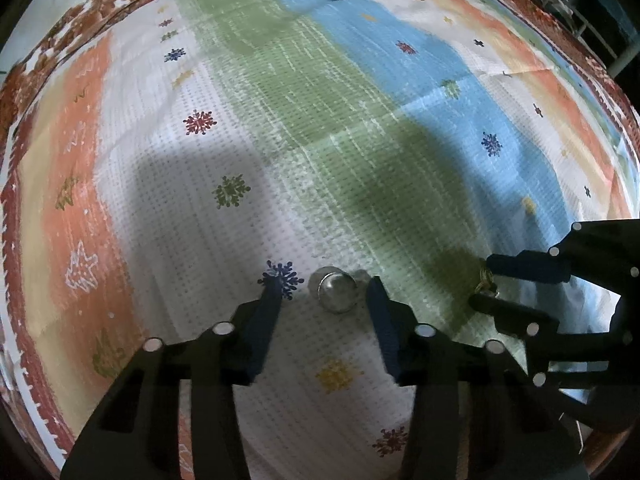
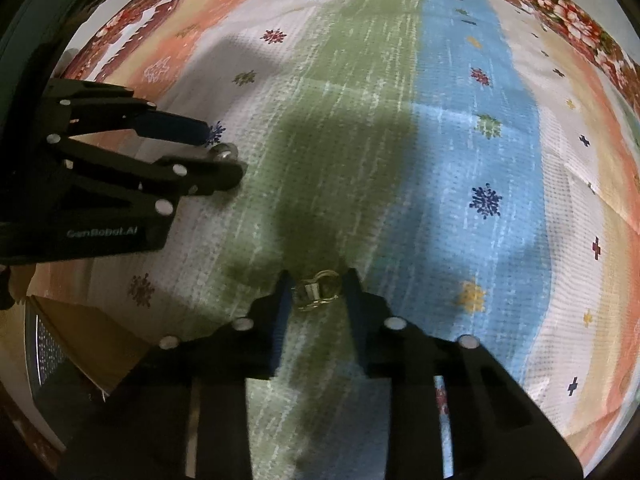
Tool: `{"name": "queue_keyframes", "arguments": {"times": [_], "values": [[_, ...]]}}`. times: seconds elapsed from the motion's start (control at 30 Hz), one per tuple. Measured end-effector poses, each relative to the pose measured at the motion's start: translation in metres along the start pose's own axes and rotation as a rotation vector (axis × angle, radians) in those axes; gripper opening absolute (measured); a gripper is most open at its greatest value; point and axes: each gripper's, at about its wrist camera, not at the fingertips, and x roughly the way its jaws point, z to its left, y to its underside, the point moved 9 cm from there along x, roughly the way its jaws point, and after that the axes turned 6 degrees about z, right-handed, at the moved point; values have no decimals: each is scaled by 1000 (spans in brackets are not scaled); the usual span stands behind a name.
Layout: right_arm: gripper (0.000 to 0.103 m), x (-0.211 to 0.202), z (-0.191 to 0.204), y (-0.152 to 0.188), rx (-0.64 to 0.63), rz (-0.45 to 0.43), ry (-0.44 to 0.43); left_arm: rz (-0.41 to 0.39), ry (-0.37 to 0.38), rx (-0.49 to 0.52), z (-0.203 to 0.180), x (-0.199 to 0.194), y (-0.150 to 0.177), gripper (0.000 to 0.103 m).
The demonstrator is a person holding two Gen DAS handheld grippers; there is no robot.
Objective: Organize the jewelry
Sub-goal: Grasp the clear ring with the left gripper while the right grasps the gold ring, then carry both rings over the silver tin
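A small round silver piece of jewelry (image 1: 337, 294) lies on the patterned cloth between the fingers of my left gripper (image 1: 325, 289), which is open around it without touching. It also shows in the right wrist view (image 2: 224, 153) beside the left gripper (image 2: 224, 154). A gold ring-like piece (image 2: 317, 291) sits between the fingers of my right gripper (image 2: 318, 285); the fingers stand close on both sides of it. In the left wrist view the gold piece (image 1: 486, 282) shows between the right gripper's fingertips (image 1: 482, 280).
A striped cloth (image 1: 320, 120) with snowflake prints covers the surface, with a floral red border (image 2: 560, 12). A brown cardboard box (image 2: 92, 340) and a dark perforated object (image 2: 44, 352) sit at the lower left past the cloth's edge.
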Motion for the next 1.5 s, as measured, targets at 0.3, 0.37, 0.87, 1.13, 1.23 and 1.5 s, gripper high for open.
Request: {"name": "queue_keyframes", "arguments": {"times": [0.3,0.37,0.87,1.13,1.23,1.5], "values": [[16,0,0,-1,5,-3,-6,-7,-8,-14,2,3,-7,19],[16,0,0,0,7,-7,-9,-10,-5,-18,3,3,-6,19],[16,-15,3,0,-1,-45,-25,-28,-7,-46,17,-12,4,19],[16,-33,6,-8,11,-105,-35,-84,5,-83,24,-40,7,19],[16,-38,9,-11,12,-123,-39,-99,5,-97,25,-48,11,19],[16,-53,22,-15,8,-174,-51,-126,10,-139,25,-62,22,19]]}}
